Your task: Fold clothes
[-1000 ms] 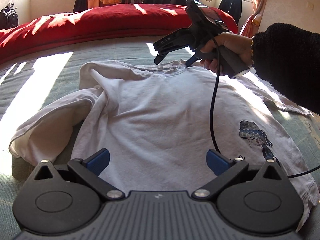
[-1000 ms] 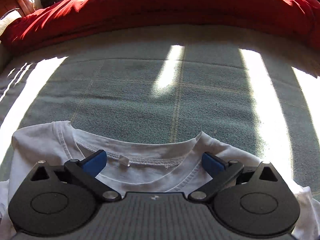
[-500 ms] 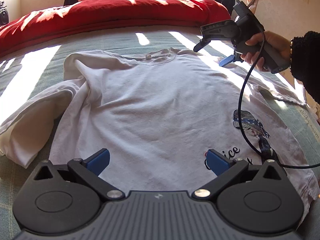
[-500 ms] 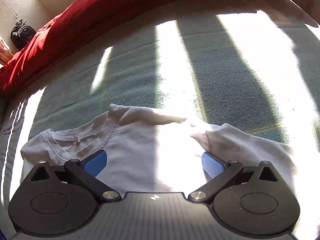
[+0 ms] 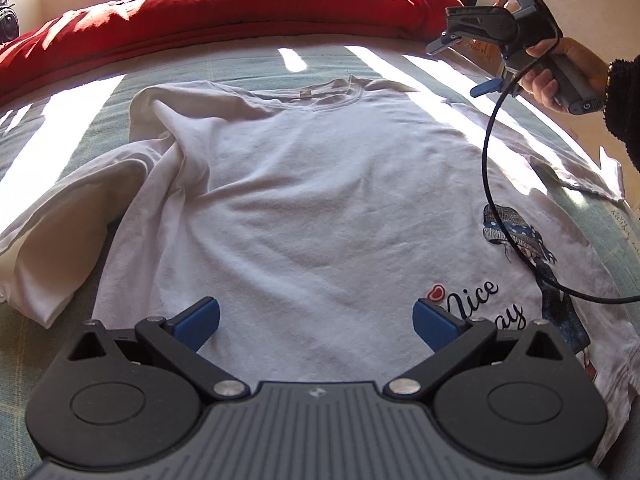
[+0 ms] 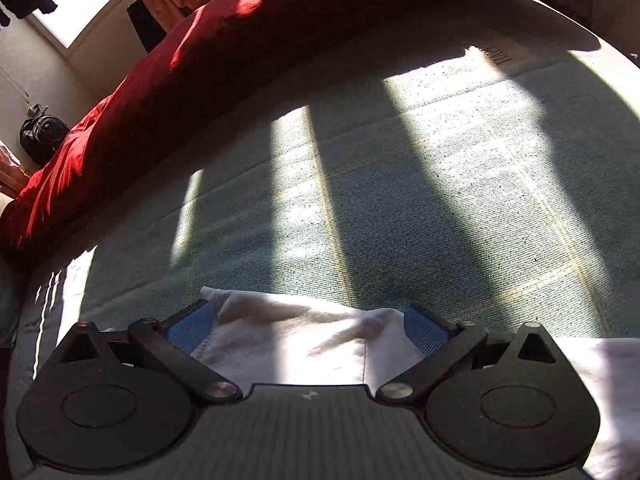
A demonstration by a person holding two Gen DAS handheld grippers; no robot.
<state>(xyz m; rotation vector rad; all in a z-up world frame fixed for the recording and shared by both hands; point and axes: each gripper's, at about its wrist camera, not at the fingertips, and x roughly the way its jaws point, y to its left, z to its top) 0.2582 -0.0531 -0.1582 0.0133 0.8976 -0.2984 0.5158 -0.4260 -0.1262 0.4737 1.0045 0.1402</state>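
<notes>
On green bedspread (image 5: 72, 136): white tee (image 5: 320, 208) flat; R gripper (image 6: 308, 320) jaws wide over sleeve edge.

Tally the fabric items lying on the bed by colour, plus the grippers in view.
White T-shirt: 1
Red duvet: 1
Green bedspread: 1
Grippers: 2, left gripper and right gripper, both open and empty
Total: 5

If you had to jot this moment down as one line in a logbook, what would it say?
task: fold clothes | white T-shirt: spread flat on green bedcover, unfolded | left gripper: open above hem | right gripper: open over a sleeve
</notes>
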